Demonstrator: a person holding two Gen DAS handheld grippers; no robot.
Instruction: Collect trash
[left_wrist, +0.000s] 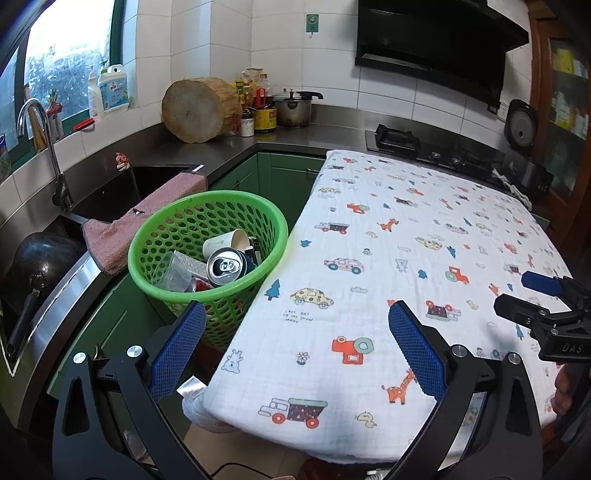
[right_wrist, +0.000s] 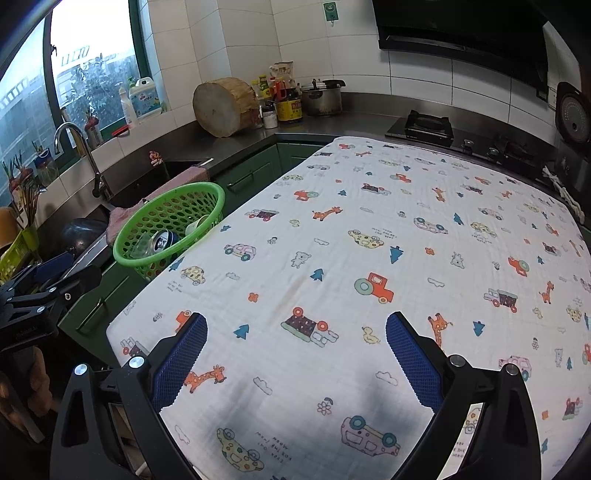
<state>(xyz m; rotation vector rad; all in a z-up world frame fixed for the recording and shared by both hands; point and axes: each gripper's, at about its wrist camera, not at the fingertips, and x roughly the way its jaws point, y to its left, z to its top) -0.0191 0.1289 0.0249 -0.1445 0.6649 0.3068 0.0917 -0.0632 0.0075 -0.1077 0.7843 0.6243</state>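
Note:
A green perforated basket (left_wrist: 168, 225) (right_wrist: 207, 194) stands beside the left edge of the cloth-covered table (left_wrist: 406, 240) (right_wrist: 369, 240). Inside it lie a silver drink can (left_wrist: 225, 266) (right_wrist: 161, 240), a paper cup (left_wrist: 227, 242) (right_wrist: 197, 224), a clear plastic cup (left_wrist: 175, 273) and a small carton (left_wrist: 192, 264). My left gripper (left_wrist: 297, 325) is open and holds nothing, hovering over the table's near-left corner with the basket just ahead of its left finger. My right gripper (right_wrist: 295, 328) is open over the near part of the printed cloth, nothing between its fingers. The right gripper (left_wrist: 532, 295) also shows at the right edge of the left wrist view.
A pink towel (left_wrist: 122, 232) drapes over the sink edge (left_wrist: 110, 192) behind the basket. A dark wok (left_wrist: 37, 266) sits by the sink with its faucet (left_wrist: 37, 122). A wooden chopping block (left_wrist: 199, 109), bottles and a pot (left_wrist: 293, 107) line the counter. A gas stove (left_wrist: 424, 147) lies behind the table.

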